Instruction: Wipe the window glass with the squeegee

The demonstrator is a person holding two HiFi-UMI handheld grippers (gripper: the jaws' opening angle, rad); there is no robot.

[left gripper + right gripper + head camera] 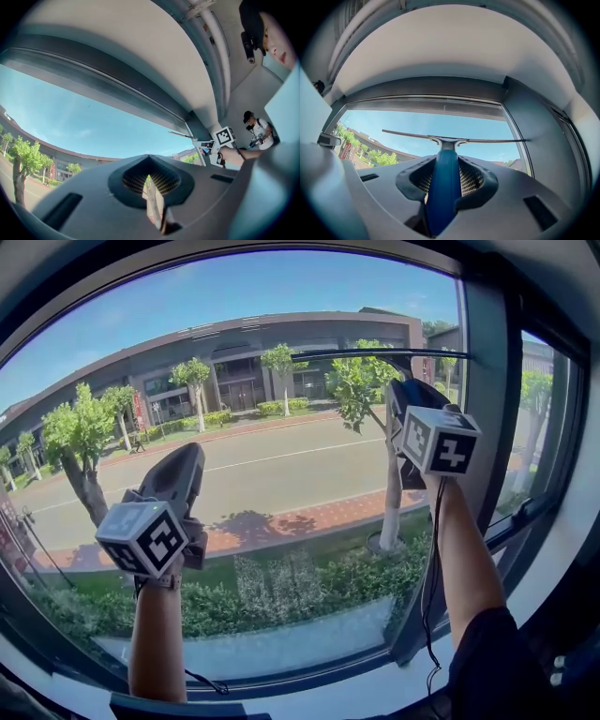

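Squeegee (442, 187): blue handle clamped btw the jaws of the right gripper (446, 180). The jaws are closed on it, and the handle runs up & away to a metal T-head. Right forearm (464, 559) is raised, w/ the marker cube (441, 440) facing the head camera and a thin black cable (433, 549) hanging down alongside the arm. Left gripper (178, 474) sits lower & to the left on the left forearm (157, 643), in front of the pane's lower left, well apart from the squeegee. Its jaws are drawn together to a thin slit w/ nothing in them. White window sill (375, 688) runs along the bottom edge. Blade (375, 354) lies horiz. across the upper right part of the window glass (281, 296), just under the top frame, right end at the dark frame post (483, 381). Can't tell if the rubber touches the glass. Beyond the glass: hedge (281, 592), brick-red path (309, 518), road (253, 474), row of trees (80, 432), long low bldg (244, 352), clear blue sky.
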